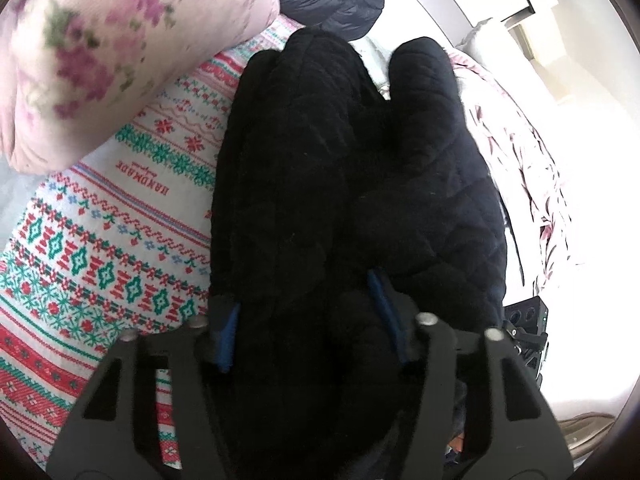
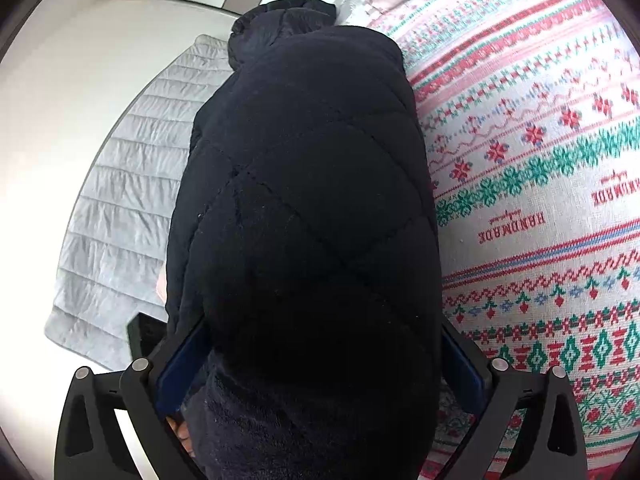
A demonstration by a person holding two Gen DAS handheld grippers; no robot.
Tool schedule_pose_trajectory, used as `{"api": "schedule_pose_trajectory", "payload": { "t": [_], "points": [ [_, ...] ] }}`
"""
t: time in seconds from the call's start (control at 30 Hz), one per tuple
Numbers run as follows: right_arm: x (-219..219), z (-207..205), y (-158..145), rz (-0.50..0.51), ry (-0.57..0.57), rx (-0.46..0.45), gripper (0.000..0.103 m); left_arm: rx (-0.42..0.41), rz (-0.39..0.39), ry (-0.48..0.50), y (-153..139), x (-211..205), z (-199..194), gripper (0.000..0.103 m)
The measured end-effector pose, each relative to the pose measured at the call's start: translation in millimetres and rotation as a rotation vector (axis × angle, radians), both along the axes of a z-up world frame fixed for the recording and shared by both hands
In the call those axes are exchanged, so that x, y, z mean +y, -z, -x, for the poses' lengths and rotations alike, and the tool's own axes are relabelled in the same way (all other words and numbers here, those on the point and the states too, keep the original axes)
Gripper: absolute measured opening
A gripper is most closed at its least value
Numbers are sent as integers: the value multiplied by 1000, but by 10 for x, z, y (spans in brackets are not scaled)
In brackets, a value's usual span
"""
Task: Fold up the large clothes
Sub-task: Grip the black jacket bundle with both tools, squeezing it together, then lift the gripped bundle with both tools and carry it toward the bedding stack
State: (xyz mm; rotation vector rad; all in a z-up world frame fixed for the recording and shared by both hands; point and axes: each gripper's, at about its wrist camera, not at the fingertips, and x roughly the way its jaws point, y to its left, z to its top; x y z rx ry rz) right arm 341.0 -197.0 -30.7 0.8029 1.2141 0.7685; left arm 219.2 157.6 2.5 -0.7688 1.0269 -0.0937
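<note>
The left gripper (image 1: 308,320) and the right gripper (image 2: 320,356) each clench the black coat (image 2: 312,184), lifted above the patterned blanket (image 2: 540,200). It seems bunched; neat folding is not yet finished.

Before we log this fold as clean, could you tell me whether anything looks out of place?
Nothing looks damaged or spilled. The black quilted garment is bunched thick between both sets of jaws, lying on the patterned blanket.
</note>
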Motion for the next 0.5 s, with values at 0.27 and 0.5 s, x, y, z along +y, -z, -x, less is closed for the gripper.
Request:
{"api": "schedule_pose_trajectory", "payload": {
  "t": [0.27,0.5],
  "points": [
    [42,12,-227,-13,-17,-80,89,-73,56,-43,-137,71,77,38],
    [62,14,-482,-70,-41,-179,85,-169,108,-23,-393,8,110,37]
  ]
}}
